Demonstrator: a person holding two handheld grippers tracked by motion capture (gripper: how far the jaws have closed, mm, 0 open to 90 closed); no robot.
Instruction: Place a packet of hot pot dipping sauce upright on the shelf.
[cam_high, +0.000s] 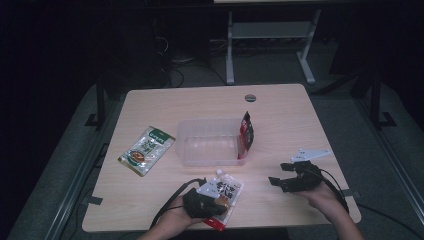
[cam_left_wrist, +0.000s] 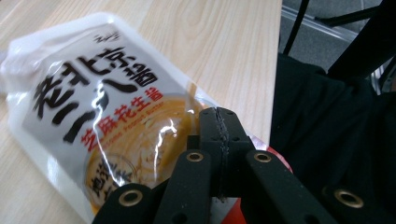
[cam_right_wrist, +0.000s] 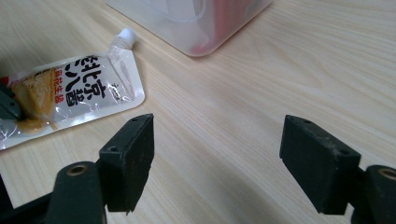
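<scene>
Now my left gripper (cam_high: 212, 200) lies low at the near edge of the pale wooden table (cam_high: 280, 107), jaws pressed together over the sauce pouch (cam_high: 226, 191); whether they pinch it, I cannot tell. My right gripper (cam_high: 282, 179) hovers spread wide, holding nothing. Dark room beyond. Glossy white pouch, black lettering, lying flat.

The high view looks down over the whole table (cam_high: 280, 107); both gripper views skim it closely, sharing the sauce pouch (cam_left_wrist: 100, 116) at its near edge.
</scene>
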